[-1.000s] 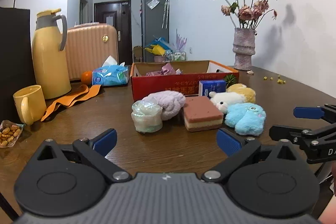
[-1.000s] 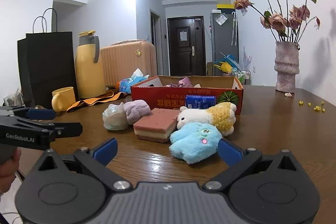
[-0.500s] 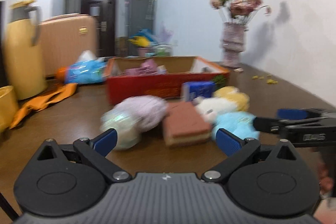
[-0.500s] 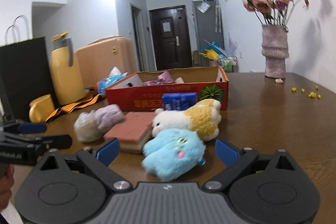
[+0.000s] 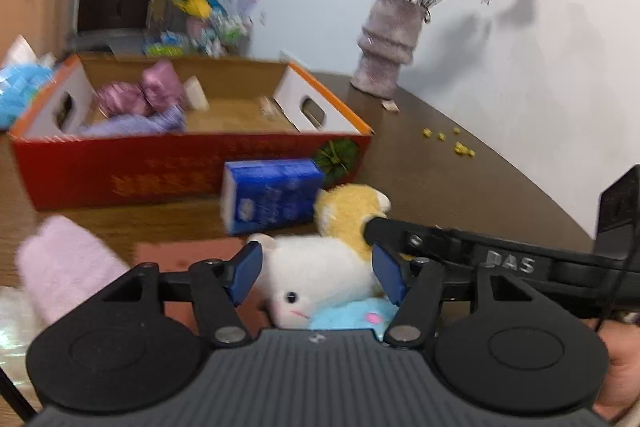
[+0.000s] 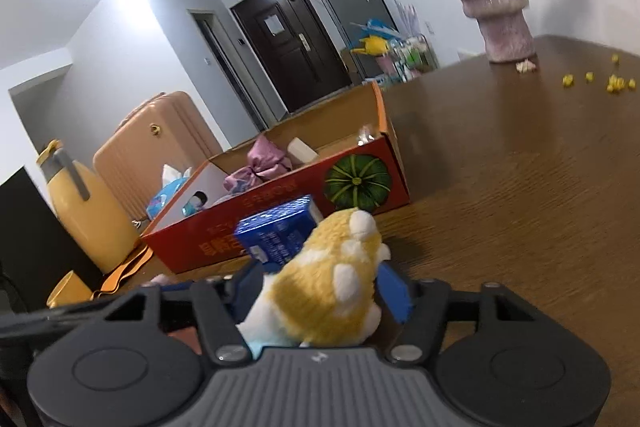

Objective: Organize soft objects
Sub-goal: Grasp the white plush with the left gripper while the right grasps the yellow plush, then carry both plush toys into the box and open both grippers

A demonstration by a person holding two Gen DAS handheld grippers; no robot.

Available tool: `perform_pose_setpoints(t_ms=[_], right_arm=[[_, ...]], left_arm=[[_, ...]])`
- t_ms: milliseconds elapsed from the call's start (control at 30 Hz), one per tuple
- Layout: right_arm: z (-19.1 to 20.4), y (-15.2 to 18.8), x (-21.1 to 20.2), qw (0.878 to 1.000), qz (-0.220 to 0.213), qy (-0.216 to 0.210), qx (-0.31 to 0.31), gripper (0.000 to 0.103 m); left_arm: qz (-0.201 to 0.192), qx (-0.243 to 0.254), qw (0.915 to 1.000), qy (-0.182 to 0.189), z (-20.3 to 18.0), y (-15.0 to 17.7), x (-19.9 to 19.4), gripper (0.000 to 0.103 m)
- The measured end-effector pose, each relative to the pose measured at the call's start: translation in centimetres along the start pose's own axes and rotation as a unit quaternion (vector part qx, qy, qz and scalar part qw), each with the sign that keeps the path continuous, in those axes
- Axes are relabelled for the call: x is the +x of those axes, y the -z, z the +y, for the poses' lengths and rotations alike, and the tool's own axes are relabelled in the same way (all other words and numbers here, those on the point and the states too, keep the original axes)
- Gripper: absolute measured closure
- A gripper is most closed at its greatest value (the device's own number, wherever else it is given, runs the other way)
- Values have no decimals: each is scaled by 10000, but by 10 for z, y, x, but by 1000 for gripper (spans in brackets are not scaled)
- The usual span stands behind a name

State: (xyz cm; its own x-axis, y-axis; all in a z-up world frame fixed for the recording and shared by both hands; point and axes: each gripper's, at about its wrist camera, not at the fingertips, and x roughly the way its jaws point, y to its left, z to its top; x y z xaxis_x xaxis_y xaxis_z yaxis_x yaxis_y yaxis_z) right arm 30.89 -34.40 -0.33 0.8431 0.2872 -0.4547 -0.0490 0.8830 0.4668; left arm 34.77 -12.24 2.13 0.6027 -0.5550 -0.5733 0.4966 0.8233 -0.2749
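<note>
A white and yellow plush toy (image 5: 308,267) lies on the brown table in front of the red box (image 5: 120,175). My left gripper (image 5: 316,275) straddles its white head, jaws closing, both blue pads against the fur. My right gripper (image 6: 322,289) comes in from the right and straddles the yellow back (image 6: 320,267), jaws closing, pads sunk in the fur. One right finger (image 5: 404,233) shows lying over the yellow part. A light blue plush (image 5: 344,315) lies under the toy. A pink sponge block (image 5: 180,255) and a pink fluffy bundle (image 5: 64,267) are to the left.
A blue tissue pack (image 5: 272,195) leans against the box front. The box (image 6: 280,203) holds purple cloth items. A vase of dried flowers (image 5: 386,47) and yellow crumbs (image 5: 460,147) are at the right. A yellow jug (image 6: 88,227), a mug and a suitcase (image 6: 160,131) stand at the left.
Both grippers have come forward from the table edge to the white and yellow plush toy. Their jaws have narrowed from wide to around it. The right view has tilted.
</note>
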Motion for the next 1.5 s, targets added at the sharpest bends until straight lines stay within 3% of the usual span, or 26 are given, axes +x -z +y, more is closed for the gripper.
perform_pose_setpoints(t_ms=[67,133,267,533,667,967,1167,1500], right_arm=[[-6,0,3,9999,-68,-29,76,56],[-12,-1,3,9998,-112,-44,148,60],[-19,-3,-2,9997,-184,131,100,60],[-19,-5,-6,9997,-109,34,218,59],[-20,-3,-7,9994,-111,54,319,61],[5,-9,-60,9979,-577,-268,145,64],[29,0,-91,9962,-714,-494,-19,64],[54,-2,-104,9941,-848,-636,-235,65]], left_arm=[[64,-1,10000,23,-2,0,11,43],[125,113,9999,-17,-4,-1,18,44],[260,-165,9991,282,4,-1,23,44],[349,-948,9936,501,23,-8,33,43],[295,-948,9940,465,20,-9,31,55],[-391,-720,9942,702,-2,-6,-42,57],[-622,-758,9930,658,-11,11,-89,57],[-973,-673,9914,565,-10,13,-113,57]])
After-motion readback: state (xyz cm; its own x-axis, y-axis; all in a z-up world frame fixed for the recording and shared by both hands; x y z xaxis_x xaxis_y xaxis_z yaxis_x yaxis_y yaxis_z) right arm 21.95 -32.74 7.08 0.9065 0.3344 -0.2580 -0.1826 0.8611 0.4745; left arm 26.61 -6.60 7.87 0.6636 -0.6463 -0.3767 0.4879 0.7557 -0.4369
